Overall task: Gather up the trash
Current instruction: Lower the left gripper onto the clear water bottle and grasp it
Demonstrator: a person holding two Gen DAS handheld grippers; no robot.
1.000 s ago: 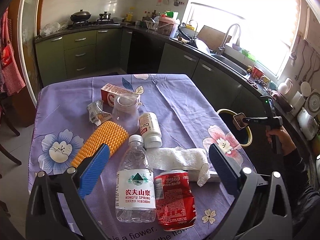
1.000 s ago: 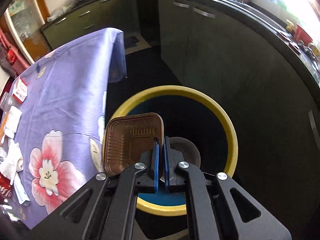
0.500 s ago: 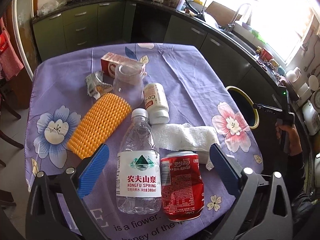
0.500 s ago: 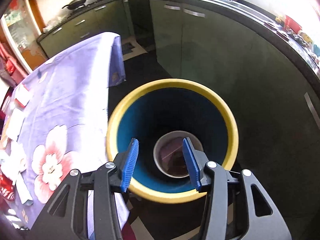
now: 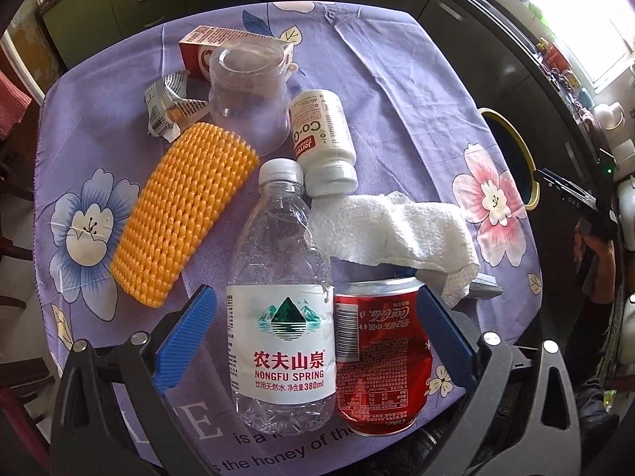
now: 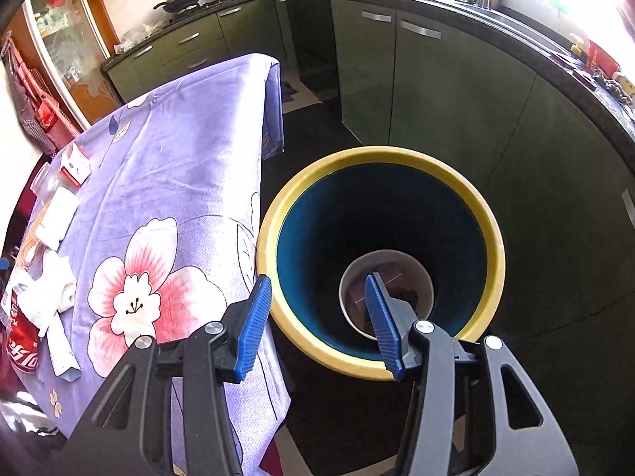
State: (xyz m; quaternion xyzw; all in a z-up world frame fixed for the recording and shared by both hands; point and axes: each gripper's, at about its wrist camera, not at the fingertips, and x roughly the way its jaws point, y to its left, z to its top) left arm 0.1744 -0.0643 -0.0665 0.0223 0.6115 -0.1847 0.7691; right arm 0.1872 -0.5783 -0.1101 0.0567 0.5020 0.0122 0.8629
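Note:
My left gripper (image 5: 317,333) is open, low over the table, its blue pads on either side of a clear Nongfu Spring water bottle (image 5: 279,301) and a dented red cola can (image 5: 383,361) lying side by side. Beyond them lie a white paper towel (image 5: 397,234), a white pill bottle (image 5: 323,146), an orange mesh sleeve (image 5: 182,218), a clear jar (image 5: 248,95), a crumpled wrapper (image 5: 166,109) and a red carton (image 5: 214,45). My right gripper (image 6: 321,321) is open and empty above the yellow-rimmed blue bin (image 6: 381,162), with a brown tray (image 6: 387,293) at its bottom.
The table has a purple floral cloth (image 5: 397,71); its edge (image 6: 262,198) hangs right beside the bin. The bin rim shows at the table's right side in the left wrist view (image 5: 516,146). Dark green kitchen cabinets (image 6: 428,91) stand close behind the bin.
My right gripper opened and dropped the brown tray into the bin, then drew back a little. My left gripper moved down and closer over the bottle and can.

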